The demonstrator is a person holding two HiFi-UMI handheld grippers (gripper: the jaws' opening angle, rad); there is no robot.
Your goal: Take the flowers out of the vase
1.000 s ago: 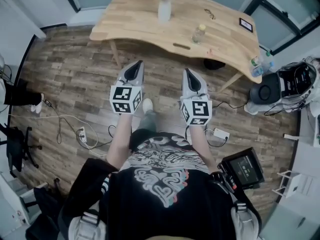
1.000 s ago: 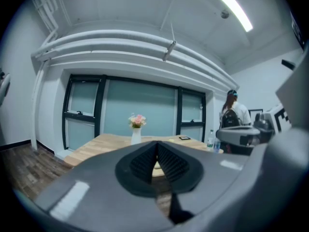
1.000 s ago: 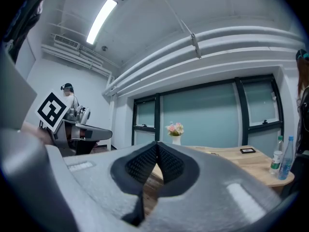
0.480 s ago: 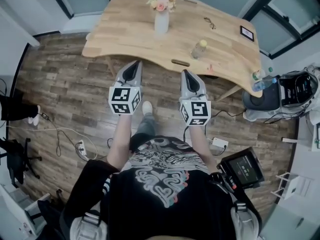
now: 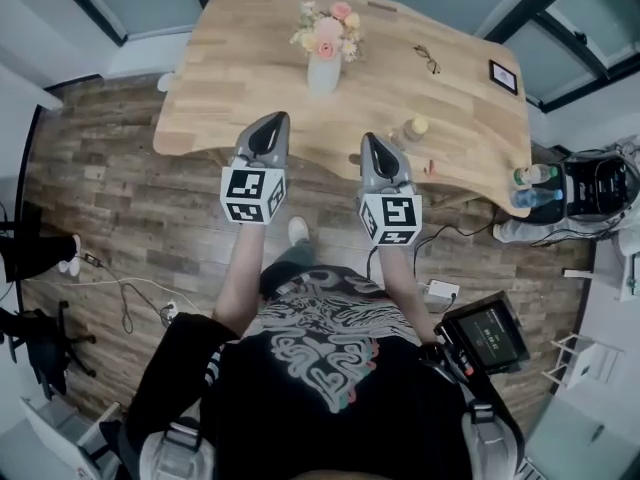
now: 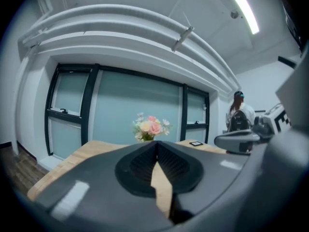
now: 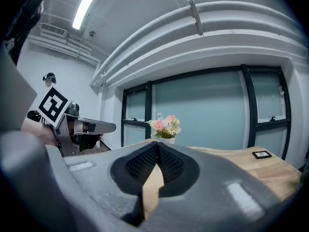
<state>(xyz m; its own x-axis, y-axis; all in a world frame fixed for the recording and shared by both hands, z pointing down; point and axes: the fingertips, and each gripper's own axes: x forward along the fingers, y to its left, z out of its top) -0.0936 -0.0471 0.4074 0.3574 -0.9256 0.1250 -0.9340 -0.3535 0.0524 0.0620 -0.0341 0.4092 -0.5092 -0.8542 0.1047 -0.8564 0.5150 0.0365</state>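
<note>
Wooden table [image 5: 240,78] carries the vase [image 5: 323,74], upright, flowers [image 5: 327,34] pointing up; our left gripper [image 5: 277,120] and right gripper [image 5: 369,142] have jaws pressed together, empty.

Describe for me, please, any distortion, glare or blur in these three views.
Head view: wide-angle, evenly lit, flowers sharp. Left gripper view: strong fisheye, dark rounded corners, ceiling light glaring top right. Right gripper view: same fisheye, pale glints on the body of the right gripper.

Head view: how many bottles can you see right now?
3. A yellow-capped bottle stands on the table near the right gripper; a green-capped bottle and a bluish bottle sit by the table's right corner. More may be hidden.
</note>
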